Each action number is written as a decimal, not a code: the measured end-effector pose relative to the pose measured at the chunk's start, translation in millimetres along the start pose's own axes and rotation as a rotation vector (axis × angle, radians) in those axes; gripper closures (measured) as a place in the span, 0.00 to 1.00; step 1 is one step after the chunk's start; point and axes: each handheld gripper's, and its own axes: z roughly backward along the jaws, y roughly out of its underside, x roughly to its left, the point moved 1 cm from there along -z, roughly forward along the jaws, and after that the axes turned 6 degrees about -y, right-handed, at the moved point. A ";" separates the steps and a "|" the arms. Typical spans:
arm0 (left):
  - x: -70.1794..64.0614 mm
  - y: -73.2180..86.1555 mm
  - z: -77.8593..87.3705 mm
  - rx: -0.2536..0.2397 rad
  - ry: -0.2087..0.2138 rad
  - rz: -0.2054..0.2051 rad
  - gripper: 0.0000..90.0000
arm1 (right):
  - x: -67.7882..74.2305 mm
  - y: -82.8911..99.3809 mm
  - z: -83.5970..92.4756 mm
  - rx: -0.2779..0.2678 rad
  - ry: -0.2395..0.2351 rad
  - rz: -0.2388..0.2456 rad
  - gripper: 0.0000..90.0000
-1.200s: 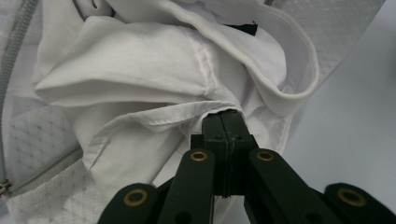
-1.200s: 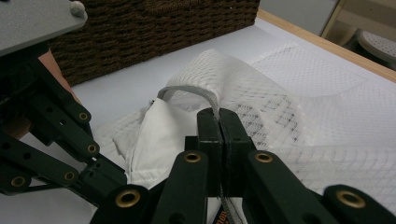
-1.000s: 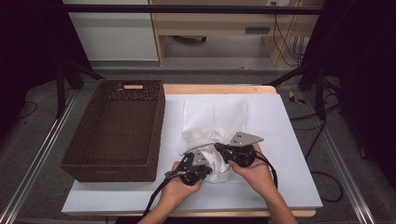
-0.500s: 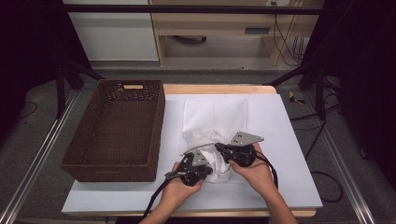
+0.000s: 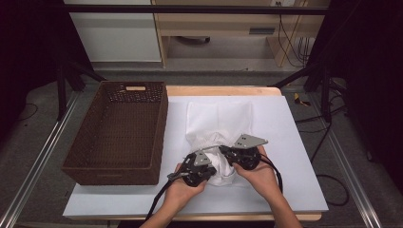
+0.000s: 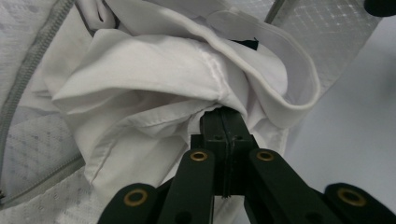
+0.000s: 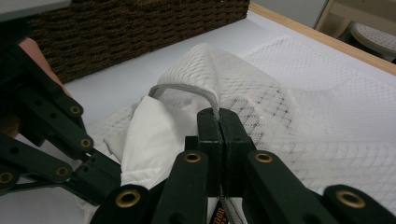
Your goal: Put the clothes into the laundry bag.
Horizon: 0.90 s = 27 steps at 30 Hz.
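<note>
Left gripper (image 6: pixel 224 126) clamped shut on white shirt (image 6: pixel 154 88); right gripper (image 7: pixel 218 122) pinched shut on zipper edge of mesh laundry bag (image 7: pixel 299 107). Bag lies mid-table (image 5: pixel 294 123), shirt bunched at its near mouth. Step, likely: stuffing shirt into bag. Next: hold mouth open, push fabric deeper. Wicker basket (image 5: pixel 116 133) left of bag, nothing inside.

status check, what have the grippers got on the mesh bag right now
Left gripper shut on white garment. Right gripper shut on mesh bag at its grey zipper edge. Basket alongside, nothing blocking.
</note>
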 end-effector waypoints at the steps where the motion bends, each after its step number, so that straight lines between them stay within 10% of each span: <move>1: -0.2 0.4 1.8 -0.004 0.001 -0.004 1.00 | -0.1 0.1 0.1 0.000 0.000 -0.001 0.99; 27: -0.9 -16.7 -19.8 -0.017 -0.002 0.011 1.00 | -2.7 1.0 2.8 -0.001 0.010 0.001 0.99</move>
